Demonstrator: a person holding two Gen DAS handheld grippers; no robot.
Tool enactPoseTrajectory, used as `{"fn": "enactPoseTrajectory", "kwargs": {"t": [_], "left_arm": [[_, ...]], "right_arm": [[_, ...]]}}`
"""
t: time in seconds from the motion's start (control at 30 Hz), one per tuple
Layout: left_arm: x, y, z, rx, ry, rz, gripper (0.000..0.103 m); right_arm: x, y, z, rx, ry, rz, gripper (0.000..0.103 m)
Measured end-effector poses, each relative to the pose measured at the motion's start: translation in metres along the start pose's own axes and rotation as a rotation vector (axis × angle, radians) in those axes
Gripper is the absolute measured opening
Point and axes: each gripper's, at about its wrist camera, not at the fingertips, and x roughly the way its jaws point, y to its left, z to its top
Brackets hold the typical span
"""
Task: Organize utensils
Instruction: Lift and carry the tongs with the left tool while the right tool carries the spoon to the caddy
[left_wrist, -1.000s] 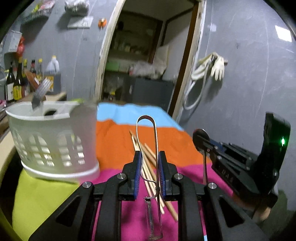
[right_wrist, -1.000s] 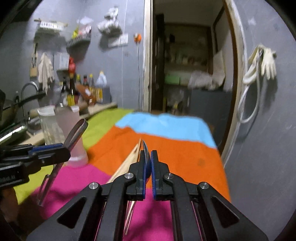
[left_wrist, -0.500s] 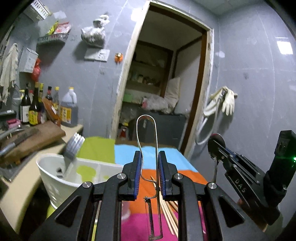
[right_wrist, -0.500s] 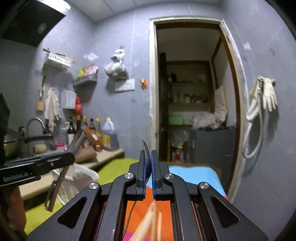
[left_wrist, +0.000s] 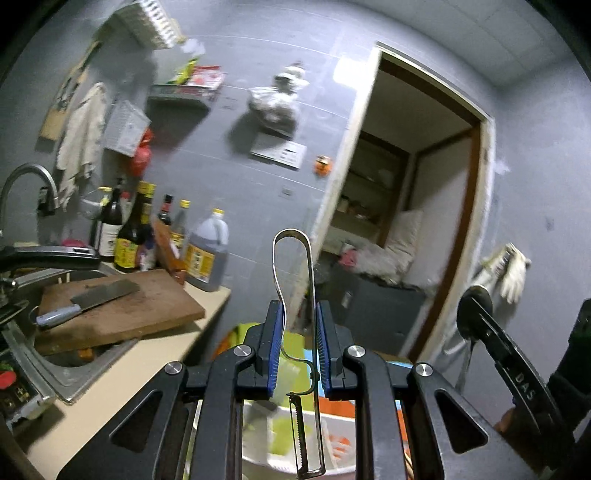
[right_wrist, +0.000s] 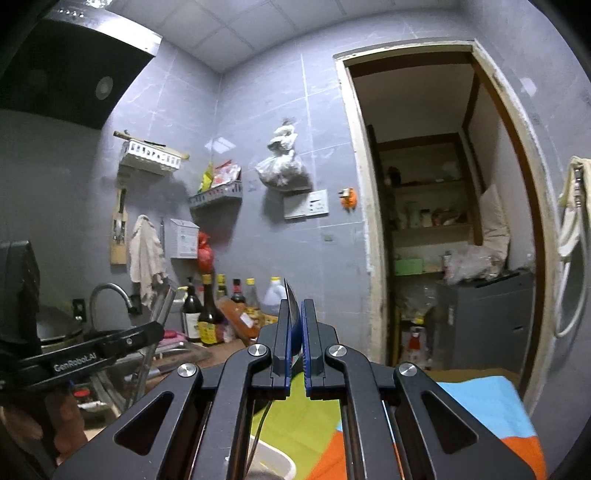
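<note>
Now both grippers are higher than before: the left gripper (left_wrist: 297, 347) still clamps the metal peeler (left_wrist: 295, 295), the right gripper (right_wrist: 294, 343) still pinches a spoon (right_wrist: 291, 302), and the white basket (left_wrist: 332, 435) sits lower, beneath them.

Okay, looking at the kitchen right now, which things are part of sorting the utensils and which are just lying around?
Part of the job:
peeler in left gripper
spoon in right gripper
white basket

Just lying about:
cleaver
cutting board
bottles
gloves
</note>
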Motion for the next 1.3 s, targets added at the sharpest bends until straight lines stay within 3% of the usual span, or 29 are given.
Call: {"fn": "enactPoseTrajectory", "kwargs": {"t": [0.27, 0.67, 1.03, 1.3], "left_arm": [[0.015, 0.028, 0.000, -0.045, -0.054, 0.074, 0.015], [0.034, 0.018, -0.036, 0.011, -0.031, 0.144, 0.015], [0.027, 0.008, -0.057, 0.089, -0.036, 0.132, 0.015], [0.024, 0.011, -0.067, 0.081, 0.032, 0.136, 0.015]], "right_arm": [[0.038, 0.005, -0.020, 0.002, 0.009, -0.045, 0.003], [0.056, 0.002, -0.052, -0.035, 0.069, -0.125, 0.003], [0.053, 0.010, -0.068, -0.096, 0.125, -0.085, 0.003], [0.052, 0.014, -0.076, -0.111, 0.194, -0.039, 0.003]]}}
